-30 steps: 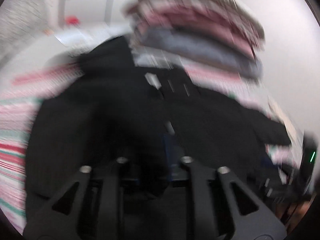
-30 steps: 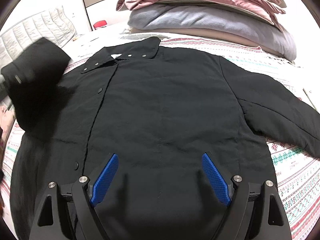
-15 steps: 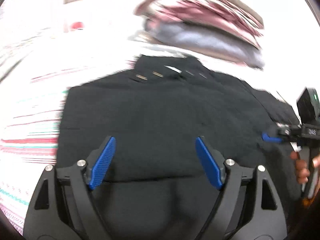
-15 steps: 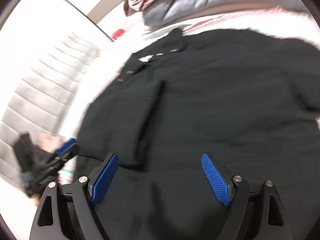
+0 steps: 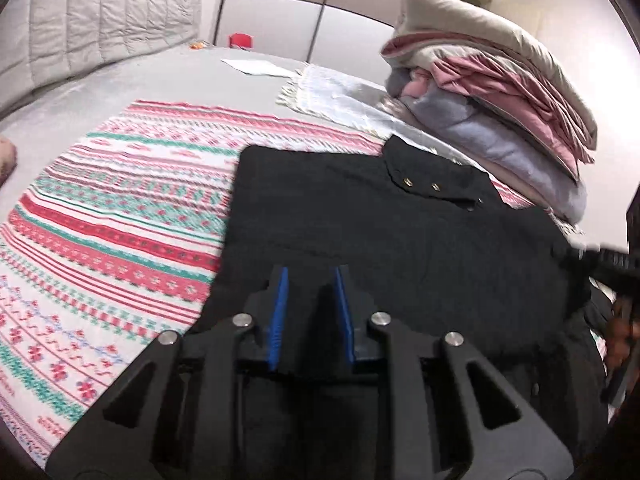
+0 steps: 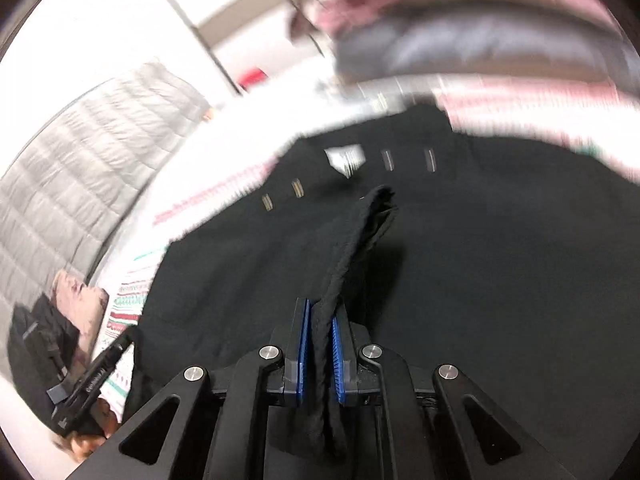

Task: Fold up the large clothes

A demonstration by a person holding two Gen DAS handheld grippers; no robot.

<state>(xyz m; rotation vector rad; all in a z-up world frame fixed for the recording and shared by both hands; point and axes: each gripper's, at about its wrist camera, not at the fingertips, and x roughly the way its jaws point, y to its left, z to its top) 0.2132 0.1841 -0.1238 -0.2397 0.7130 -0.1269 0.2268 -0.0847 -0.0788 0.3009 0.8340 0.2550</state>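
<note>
Left wrist view: the bed [image 5: 132, 92], grey, fills the upper left of the frame, with a quilted headboard [image 5: 92, 20] behind it. A patterned blanket [image 5: 112, 232] in red, green and white spreads across the left and middle. The black jacket [image 5: 400, 232] lies flat on that blanket in the centre and right of the frame, collar toward the upper right, two brass snaps showing near it. A stack of bedding [image 5: 492, 92], beige, pink and grey, sits at the upper right just behind the collar.

The left gripper [image 5: 310, 312] is at bottom centre, its blue pads drawn close together with black cloth between them; it seems to pinch the jacket's lower edge, though dark on dark makes contact hard to judge.

In the right wrist view, which is blurred toward the top, the jacket [image 6: 460, 260] covers most of the frame. The right gripper [image 6: 320, 356] at bottom centre is clamped tight on a raised fold of the jacket, which runs as a ridge up toward the middle of the frame.
</note>
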